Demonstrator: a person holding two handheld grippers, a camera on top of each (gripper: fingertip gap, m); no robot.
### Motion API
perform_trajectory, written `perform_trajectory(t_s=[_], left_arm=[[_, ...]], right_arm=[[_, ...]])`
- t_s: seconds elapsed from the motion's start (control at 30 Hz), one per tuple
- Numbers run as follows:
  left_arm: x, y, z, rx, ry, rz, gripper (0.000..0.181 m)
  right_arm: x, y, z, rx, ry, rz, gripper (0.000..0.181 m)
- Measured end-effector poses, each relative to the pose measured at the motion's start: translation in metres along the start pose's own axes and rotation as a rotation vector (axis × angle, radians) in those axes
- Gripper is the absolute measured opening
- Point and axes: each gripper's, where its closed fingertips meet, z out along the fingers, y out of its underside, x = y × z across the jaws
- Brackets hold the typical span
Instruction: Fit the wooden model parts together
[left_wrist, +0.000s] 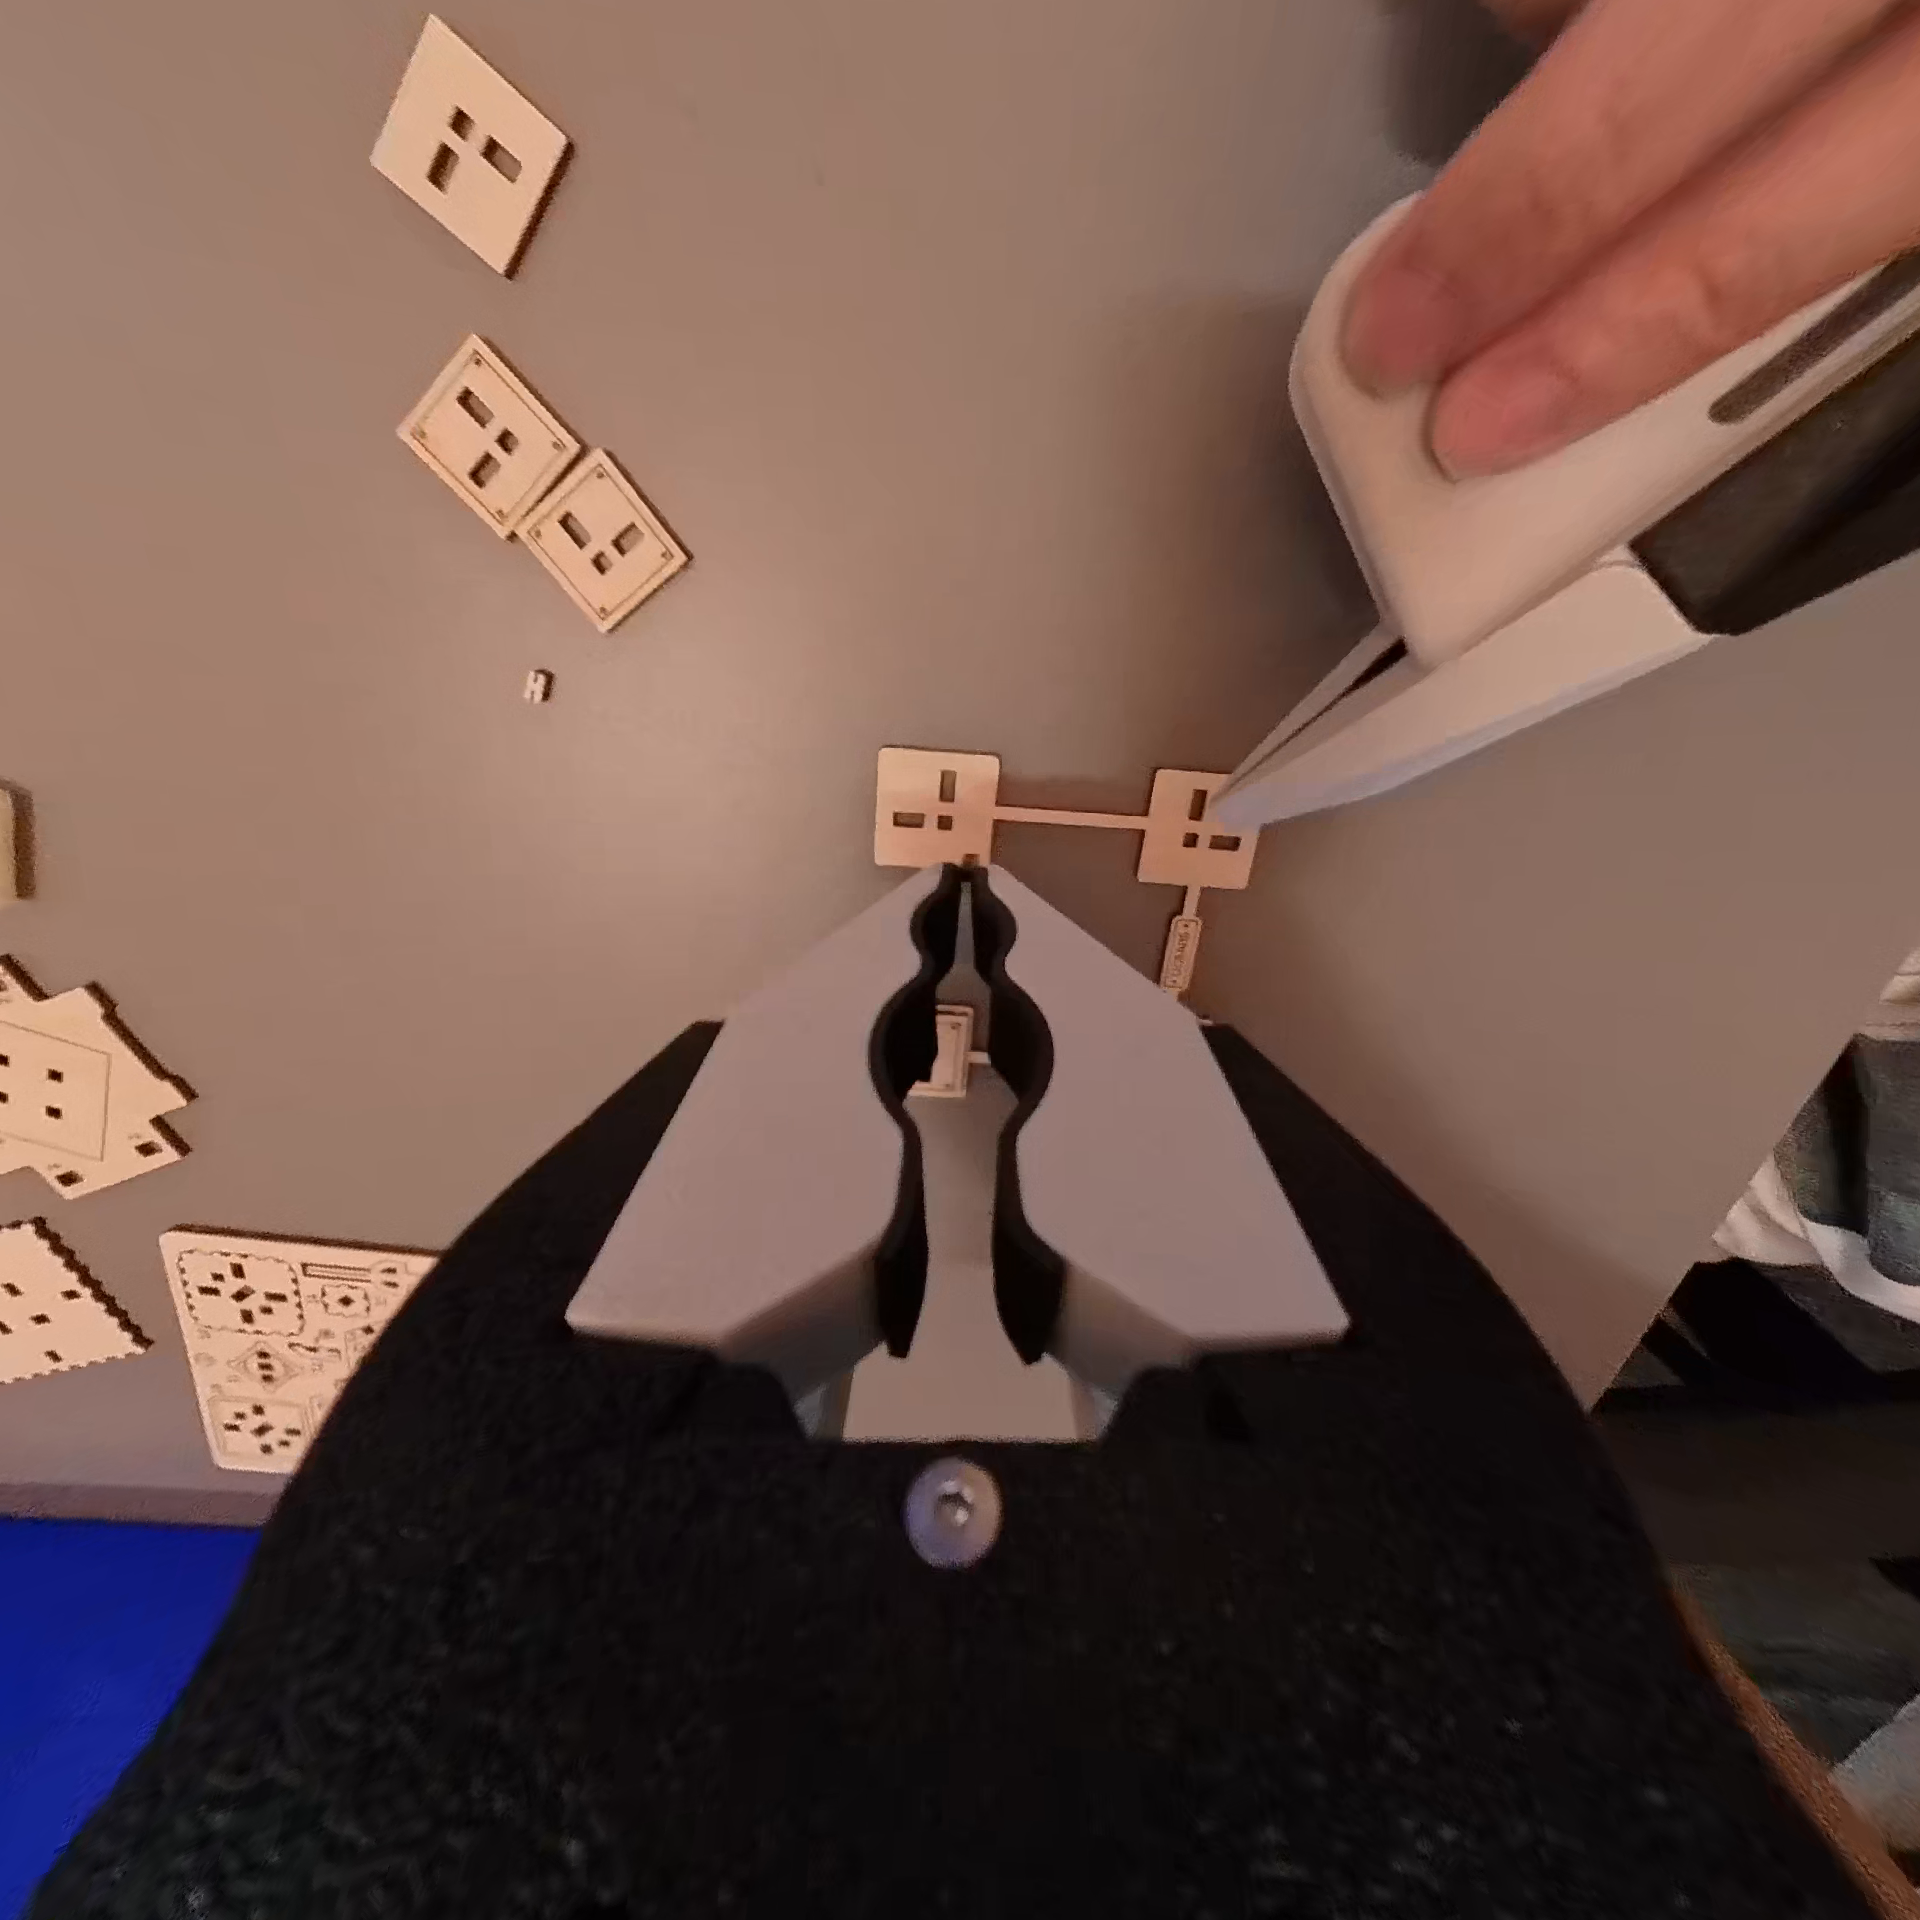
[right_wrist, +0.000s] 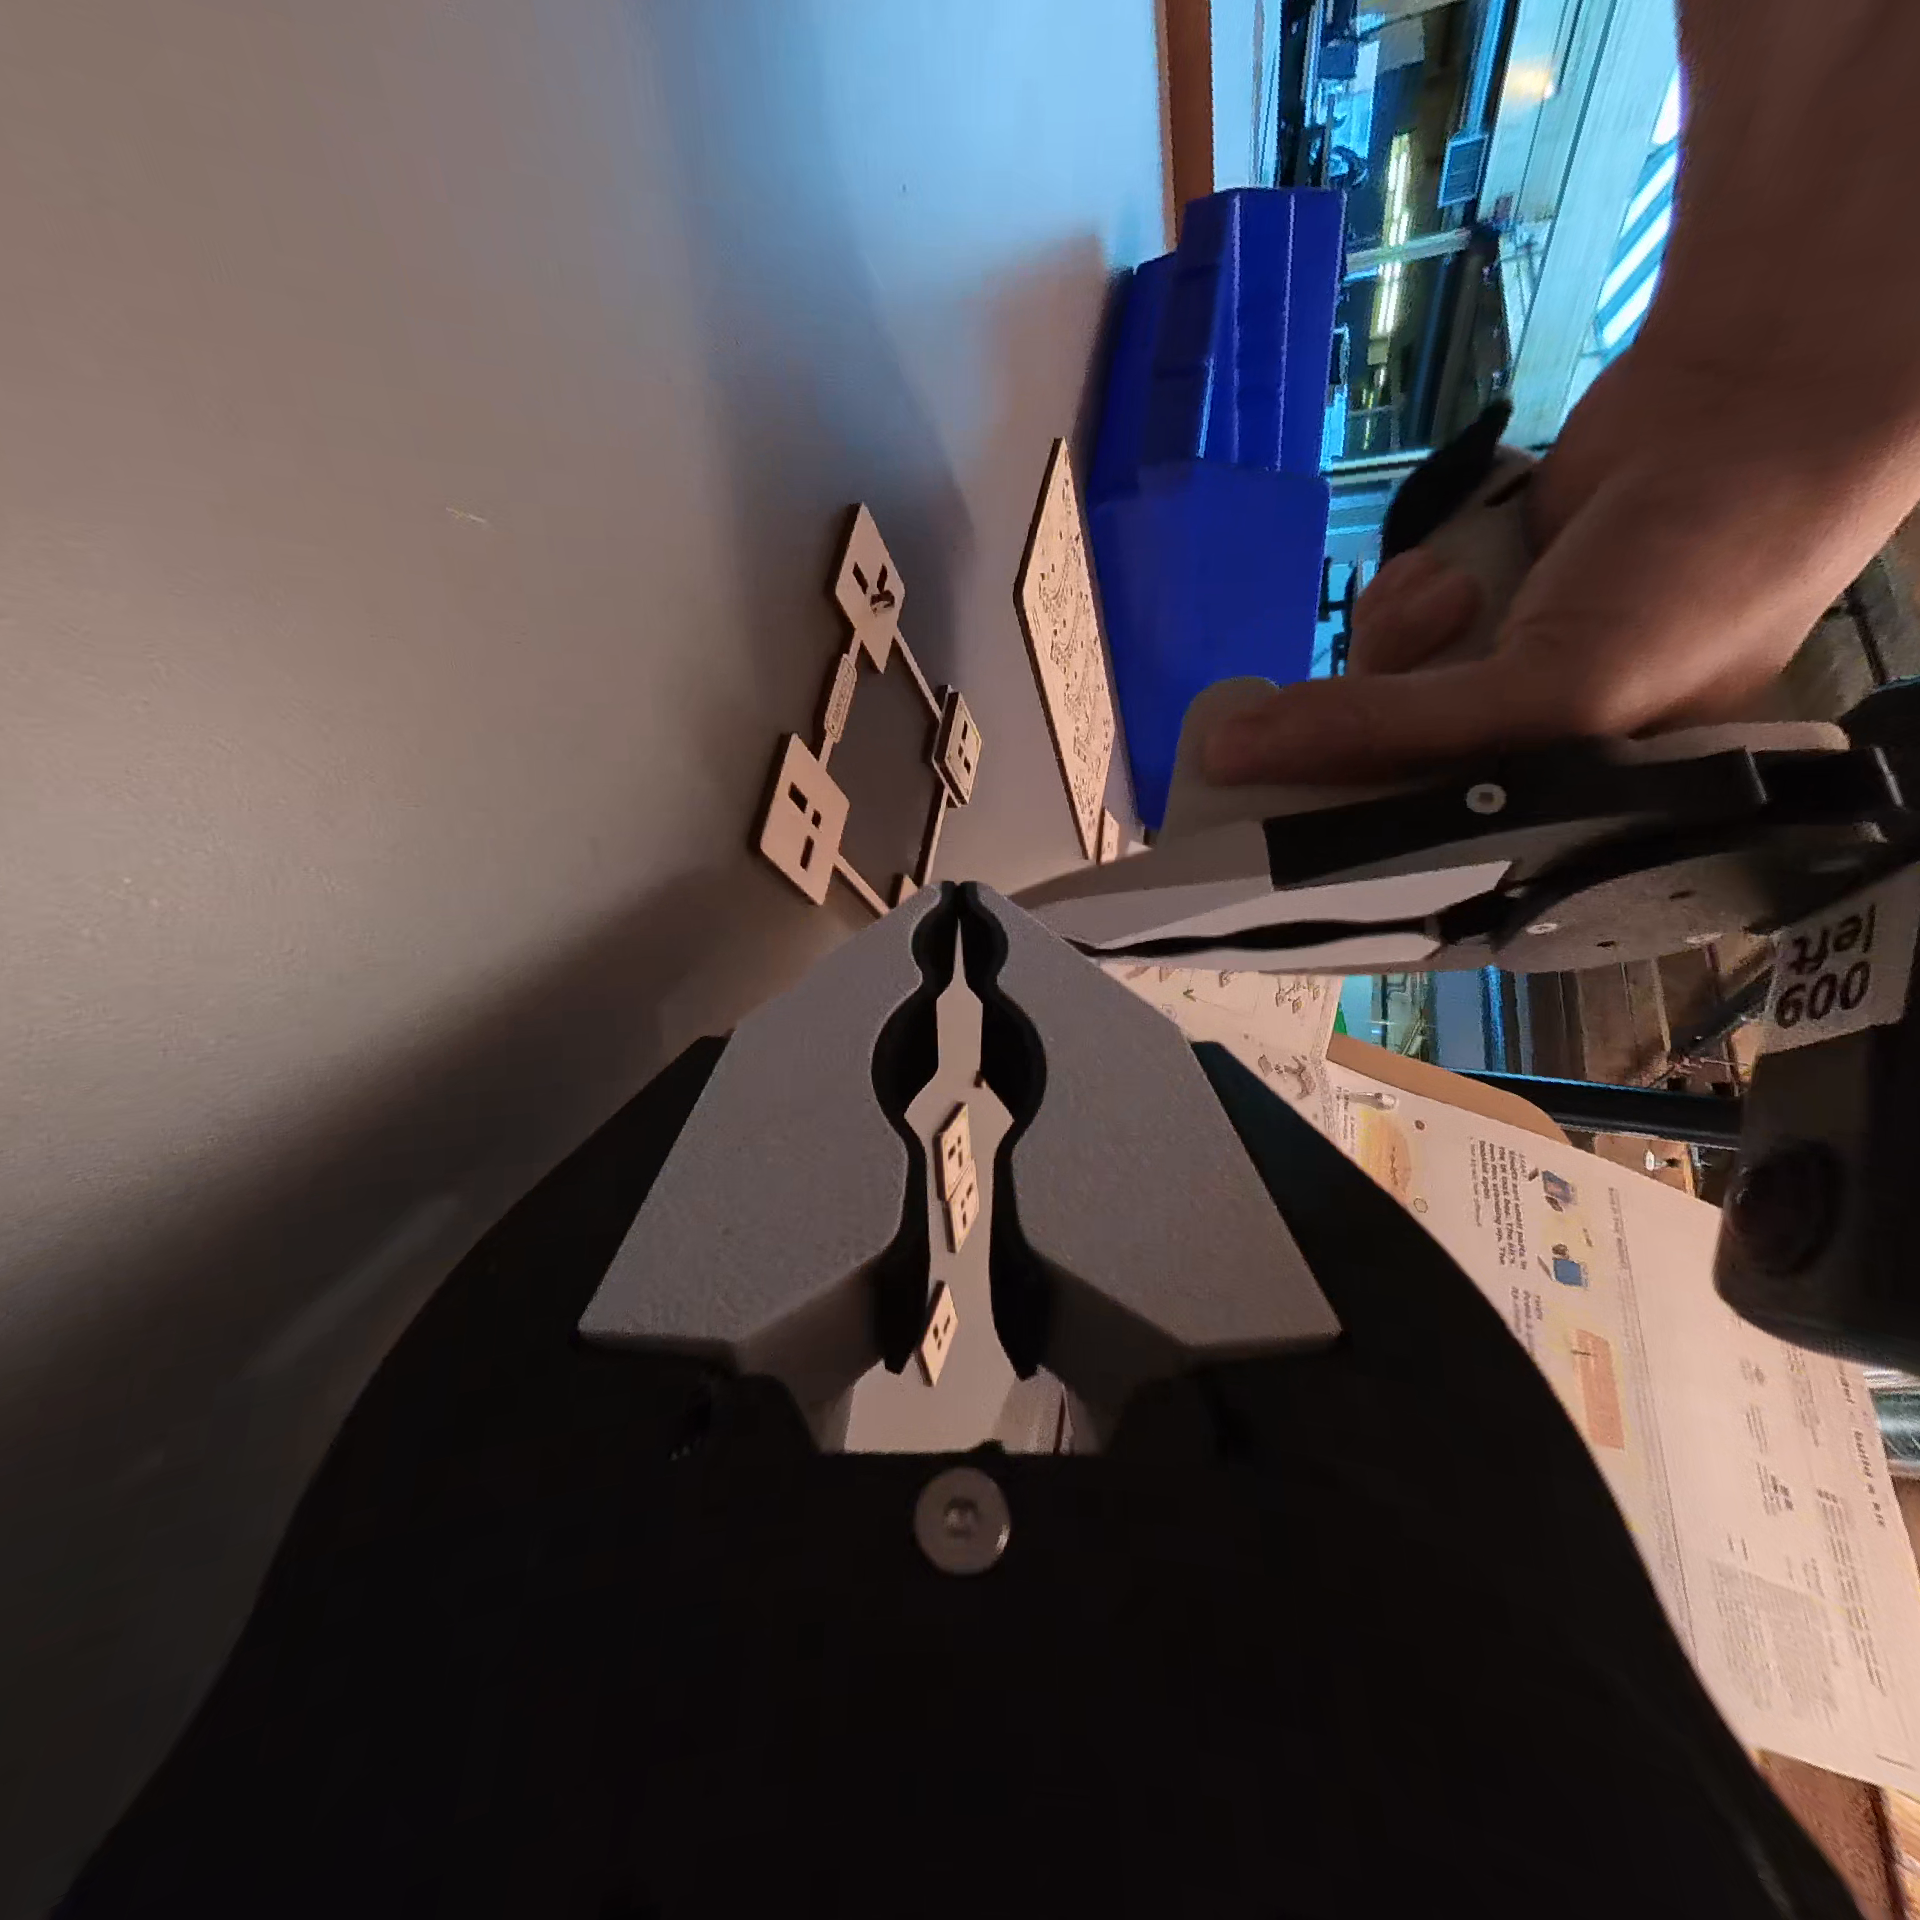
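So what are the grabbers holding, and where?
Left gripper seems to pinch the wooden frame, thin bar beside a corner square. Right gripper, shut, touches another square.

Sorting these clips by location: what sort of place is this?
Probably a workshop or maker space: a grey worktable strewn with laser-cut wooden model parts, blue plastic storage bins, and a printed instruction sheet at the table edge.

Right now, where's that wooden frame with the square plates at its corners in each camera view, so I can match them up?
Left wrist view: the wooden frame lies at centre, just past the left gripper, with the right gripper at its right plate.
Right wrist view: the frame sits left of centre, above the right gripper.
Shared landmark: the perforated wooden sheet.
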Motion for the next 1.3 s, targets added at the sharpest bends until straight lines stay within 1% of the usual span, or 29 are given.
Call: perform_trajectory(t_s=[0.17,0.27,0.33,0.47,0.6,0.73,0.87,1.07,1.3], left_arm=[[0.005,0.011,0.001,-0.012,-0.026,-0.021,0.0],[0.007,0.014,0.0,-0.003,-0.019,-0.03,0.0],[0.005,0.014,-0.001,0.006,-0.018,-0.021,0.0],[0.0,0.007,0.002,0.021,-0.003,0.021,0.0],[-0.003,0.006,0.01,0.002,-0.004,0.042,0.0],[-0.003,0.003,0.013,0.026,0.001,0.039,0.0],[-0.007,0.007,0.018,0.007,-0.004,0.042,0.0],[-0.004,0.002,0.017,0.038,0.031,0.031,0.0],[-0.005,0.001,0.022,0.01,0.022,0.017,0.0]], right_arm=[[-0.015,0.01,0.005,-0.018,-0.074,0.016,0.0],[-0.016,0.018,0.007,-0.022,-0.072,0.03,0.0],[-0.015,0.024,0.009,-0.037,-0.067,0.057,0.0],[-0.019,0.029,0.013,-0.051,-0.072,0.04,0.0],[-0.018,0.029,0.015,-0.055,-0.06,0.033,0.0],[-0.019,0.028,0.017,-0.034,-0.059,0.039,0.0],[-0.017,0.03,0.021,-0.025,-0.051,0.06,0.0],[-0.017,0.032,0.025,-0.041,-0.052,0.031,0.0],[-0.017,0.033,0.027,-0.053,-0.049,0.017,0.0]])
